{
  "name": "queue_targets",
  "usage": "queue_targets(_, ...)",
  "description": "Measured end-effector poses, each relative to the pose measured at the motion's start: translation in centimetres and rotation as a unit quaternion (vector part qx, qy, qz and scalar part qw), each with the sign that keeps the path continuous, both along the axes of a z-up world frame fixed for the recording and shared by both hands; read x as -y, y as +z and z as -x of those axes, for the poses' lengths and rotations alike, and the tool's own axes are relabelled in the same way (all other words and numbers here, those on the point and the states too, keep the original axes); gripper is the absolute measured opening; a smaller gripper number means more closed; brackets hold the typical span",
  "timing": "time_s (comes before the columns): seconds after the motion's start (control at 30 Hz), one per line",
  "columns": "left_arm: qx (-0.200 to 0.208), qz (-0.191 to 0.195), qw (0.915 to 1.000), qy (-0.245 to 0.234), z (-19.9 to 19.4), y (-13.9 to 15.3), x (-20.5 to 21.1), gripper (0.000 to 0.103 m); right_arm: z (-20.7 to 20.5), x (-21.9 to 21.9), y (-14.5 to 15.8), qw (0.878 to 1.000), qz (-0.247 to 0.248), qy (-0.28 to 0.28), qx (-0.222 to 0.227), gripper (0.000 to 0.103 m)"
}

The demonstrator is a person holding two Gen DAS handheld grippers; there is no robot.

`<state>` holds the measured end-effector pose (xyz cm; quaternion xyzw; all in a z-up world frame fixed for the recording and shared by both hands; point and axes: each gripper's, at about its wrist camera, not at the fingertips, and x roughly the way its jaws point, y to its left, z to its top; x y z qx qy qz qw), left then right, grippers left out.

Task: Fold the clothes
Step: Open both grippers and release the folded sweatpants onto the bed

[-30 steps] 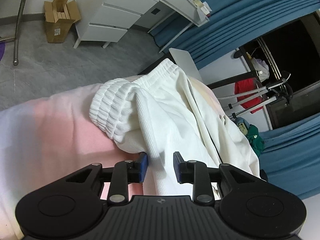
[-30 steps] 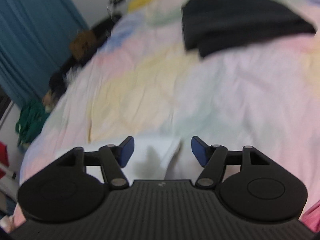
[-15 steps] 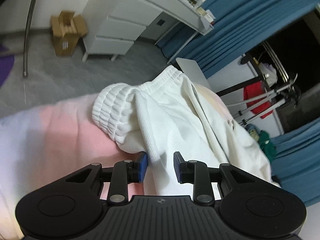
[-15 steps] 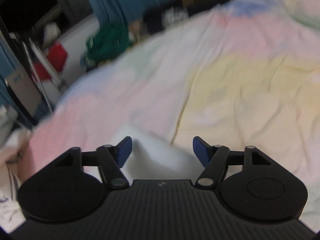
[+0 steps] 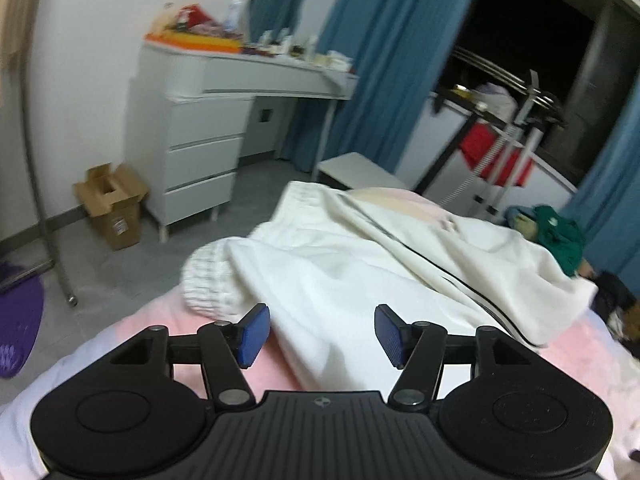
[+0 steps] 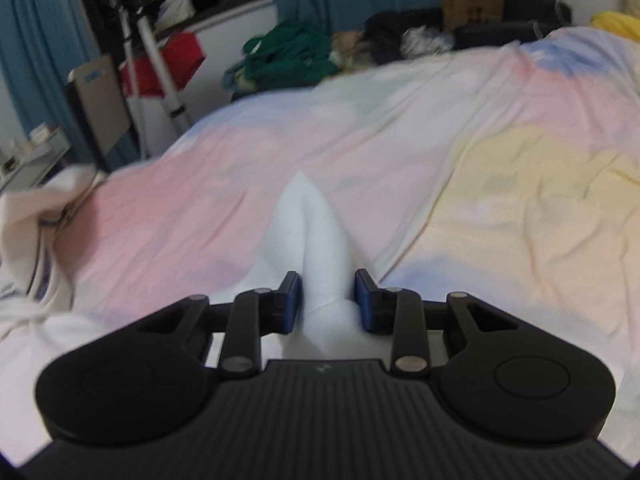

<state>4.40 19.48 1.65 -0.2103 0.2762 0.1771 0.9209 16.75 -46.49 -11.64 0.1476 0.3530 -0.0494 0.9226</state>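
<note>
A white sweatshirt with a ribbed cuff lies bunched on the pastel bed cover. My left gripper hovers just above its near edge. Its jaws are opening and the blue pads stand clear of the cloth. In the right wrist view, a fold of white fabric rises as a ridge from the bed cover. My right gripper is closing on this fold, with its pads against the cloth. More white fabric lies crumpled at the left edge.
Beyond the bed's end are a white desk with drawers, an open cardboard box, a purple mat and a drying rack. Green clothes and dark items are piled beside the bed, before blue curtains.
My left gripper has let go of the white cloth, opened, lifted and rolled level. My right gripper swung left across the bed and narrowed from wide open onto the white fold.
</note>
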Motion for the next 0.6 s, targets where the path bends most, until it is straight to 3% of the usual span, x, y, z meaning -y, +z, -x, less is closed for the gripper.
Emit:
queue_targets(0.13, -0.011, -0.035, 0.9988, -0.032, -0.4, -0.2, 1.8, 0.061, 1.0, -1.2, -0.6, 1.000, -0.002, 0.030, 0.008, 0.033)
queue_targets(0.33, -0.014, -0.041, 0.9966, -0.070, -1.0, -0.6, 3.6, 0.061, 1.9, -2.8, -1.8, 0.997, -0.015, 0.070, 0.010, 0.034)
queue_targets(0.5, -0.012, -0.046, 0.9939, -0.099, -1.4, -1.0, 4.4, 0.061, 3.9, -1.4, 0.2, 0.991, -0.054, 0.100, 0.066, 0.035)
queue_targets(0.6, -0.016, -0.045, 0.9923, -0.115, -1.8, -1.2, 5.0, 0.061, 5.2, 1.0, 2.0, 0.987, -0.075, 0.082, 0.116, 0.039)
